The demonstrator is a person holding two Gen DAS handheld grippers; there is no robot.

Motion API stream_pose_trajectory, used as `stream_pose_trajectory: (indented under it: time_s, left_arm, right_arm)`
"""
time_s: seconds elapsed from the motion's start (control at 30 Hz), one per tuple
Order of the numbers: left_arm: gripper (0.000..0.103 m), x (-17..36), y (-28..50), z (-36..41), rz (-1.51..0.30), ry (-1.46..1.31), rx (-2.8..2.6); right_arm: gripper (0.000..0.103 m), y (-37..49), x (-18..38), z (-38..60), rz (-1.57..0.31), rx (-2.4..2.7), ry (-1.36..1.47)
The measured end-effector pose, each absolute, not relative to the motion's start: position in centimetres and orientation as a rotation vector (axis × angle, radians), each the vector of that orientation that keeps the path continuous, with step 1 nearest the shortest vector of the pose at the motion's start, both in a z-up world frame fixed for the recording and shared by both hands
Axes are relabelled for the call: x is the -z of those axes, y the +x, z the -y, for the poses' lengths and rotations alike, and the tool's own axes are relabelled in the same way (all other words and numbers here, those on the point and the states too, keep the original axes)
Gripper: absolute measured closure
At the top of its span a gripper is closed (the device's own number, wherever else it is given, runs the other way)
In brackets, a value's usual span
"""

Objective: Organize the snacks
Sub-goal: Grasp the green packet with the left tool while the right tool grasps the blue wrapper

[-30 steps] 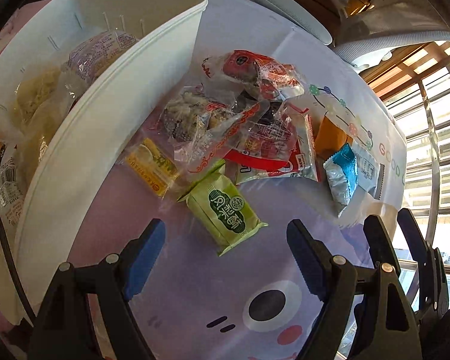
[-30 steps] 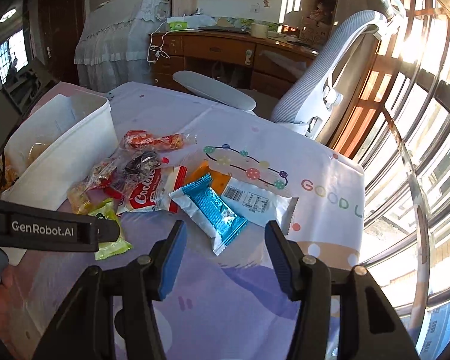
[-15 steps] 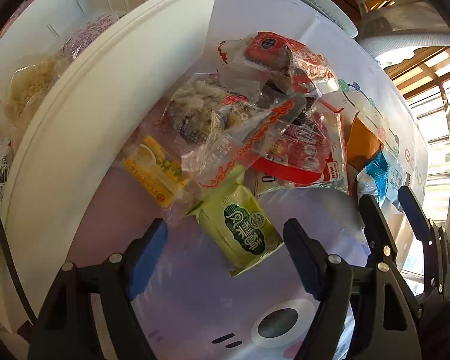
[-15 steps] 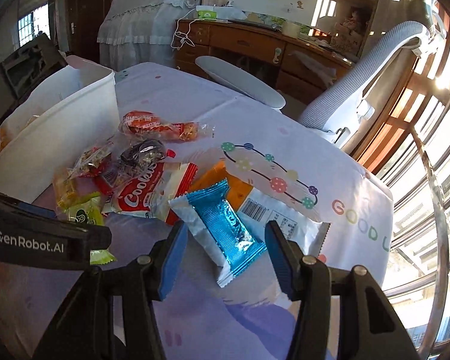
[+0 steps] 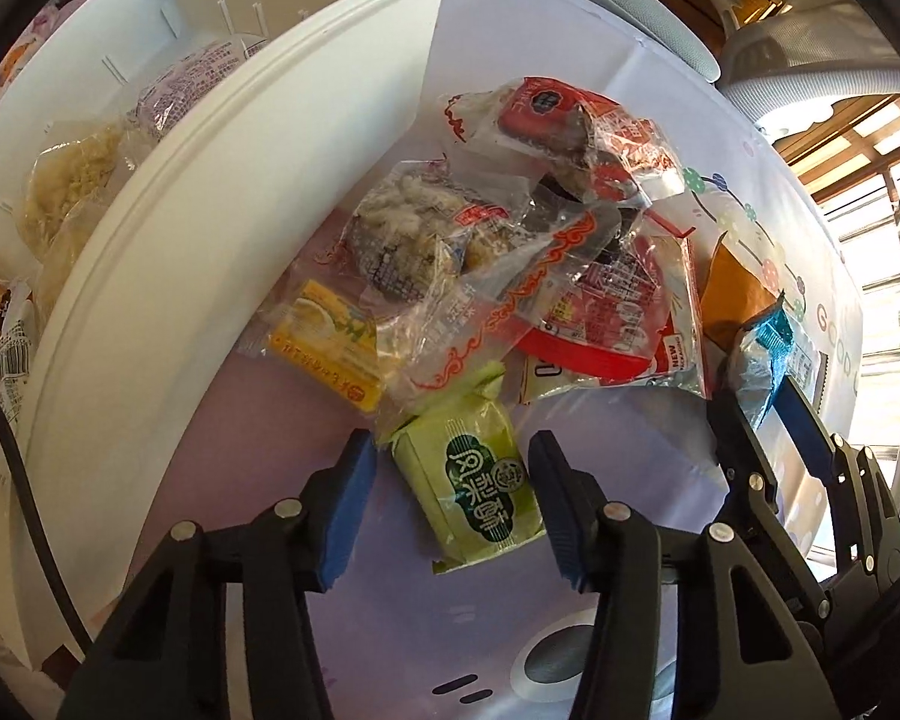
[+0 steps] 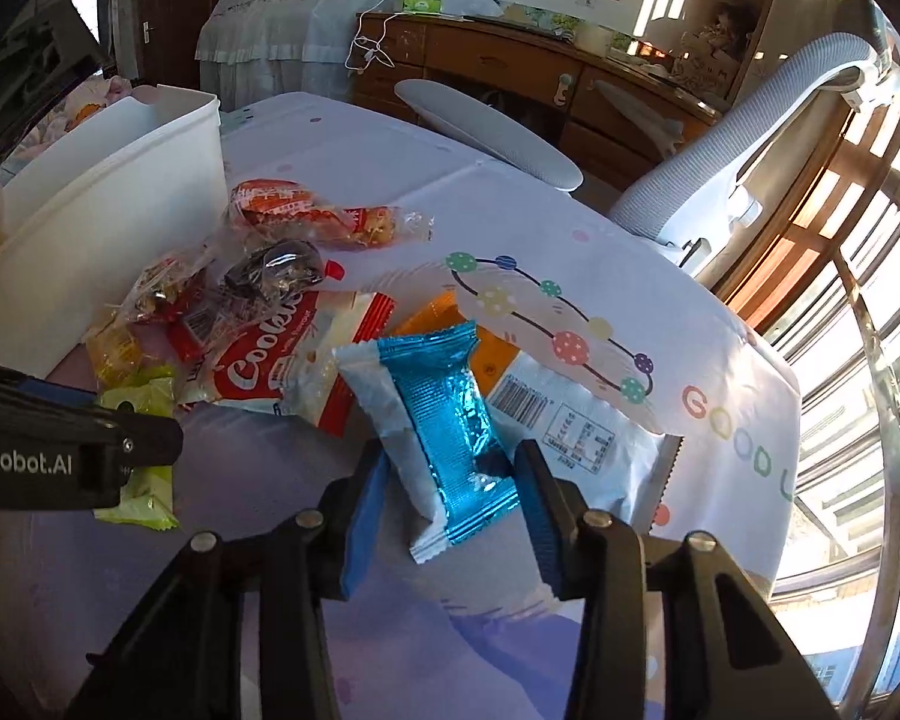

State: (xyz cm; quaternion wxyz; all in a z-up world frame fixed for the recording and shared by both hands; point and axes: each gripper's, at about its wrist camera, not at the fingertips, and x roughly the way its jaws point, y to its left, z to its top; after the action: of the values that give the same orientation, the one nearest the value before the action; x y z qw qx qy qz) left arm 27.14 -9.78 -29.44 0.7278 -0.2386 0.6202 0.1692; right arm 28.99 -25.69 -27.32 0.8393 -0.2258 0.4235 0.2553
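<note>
A green snack packet (image 5: pixel 474 480) lies flat on the purple tablecloth between the fingers of my left gripper (image 5: pixel 453 468). Its jaws are closing, and a thin gap still shows on the packet's left side. My right gripper (image 6: pixel 453 468) is closing too, with both pads pressing a blue foil packet (image 6: pixel 444 414), which buckles between them. In the left wrist view the right gripper (image 5: pixel 762 408) shows with the blue packet (image 5: pixel 756 354) in it. The white bin (image 5: pixel 210 240) on the left holds several wrapped snacks.
A pile of loose snacks (image 5: pixel 510 252) lies beside the bin, among them a red cookie bag (image 6: pixel 276 360) and a yellow packet (image 5: pixel 330 342). An orange-and-white pouch (image 6: pixel 570 420) lies under the blue packet. A white office chair (image 6: pixel 720 168) stands past the table's far edge.
Both grippers came down towards the table and their jaws narrowed. The left now straddles the green packet. The right has closed onto the blue one.
</note>
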Motion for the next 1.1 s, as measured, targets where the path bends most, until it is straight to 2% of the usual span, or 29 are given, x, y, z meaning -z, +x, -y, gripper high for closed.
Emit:
stream_pose_trajectory:
  time_s: [0.07, 0.17, 0.63, 1.1]
  left_arm:
    - [0.064, 29.4, 27.2, 9.8, -1.368, -0.531, -0.361]
    - [0.066, 29.3, 27.0, 9.8, -1.374, -0.534, -0.336]
    - [0.067, 28.6, 24.8, 9.6, -1.414, -0.617, -0.239]
    - [0.067, 24.1, 18.8, 9.5, -1.409, -0.568, -0.156]
  right_arm:
    - [0.063, 29.0, 27.3, 25.6, -0.9, -0.536, -0.479]
    - [0.065, 29.0, 27.3, 25.5, -0.905, -0.525, -0.481]
    - [0.066, 27.3, 26.8, 25.0, -0.999, -0.527, -0.465]
    - [0.066, 20.5, 24.6, 27.5, -1.092, -0.488, -0.354]
